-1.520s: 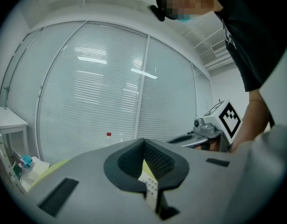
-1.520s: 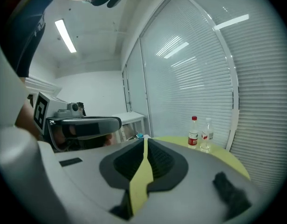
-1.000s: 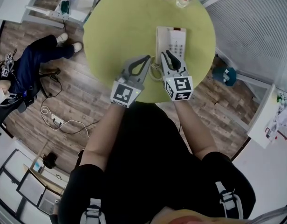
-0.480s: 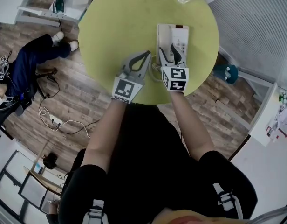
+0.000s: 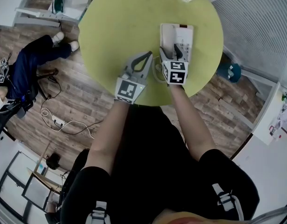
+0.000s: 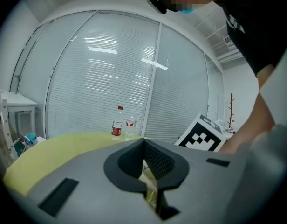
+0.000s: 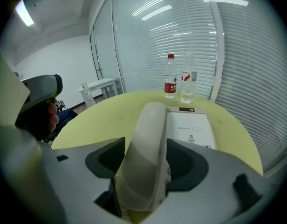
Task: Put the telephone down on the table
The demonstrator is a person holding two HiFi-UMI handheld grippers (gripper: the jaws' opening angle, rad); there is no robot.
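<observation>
We count one telephone (image 5: 183, 36) on one round desk (image 5: 115, 27), and two bottles at its far rim: a red-capped bottle (image 7: 170, 84) and a clear bottle (image 7: 187, 85). We see two grippers, the left gripper (image 5: 147, 56) and the right gripper (image 5: 170, 50), and one seated person (image 5: 27, 64) at the left.

The right gripper (image 5: 170, 53) has come down closer over the white rectangular plastic telephone base (image 5: 184, 35). Its jaws have just been opening, easing off the white plastic handset (image 7: 146, 134) between them, along that base's left side.
</observation>
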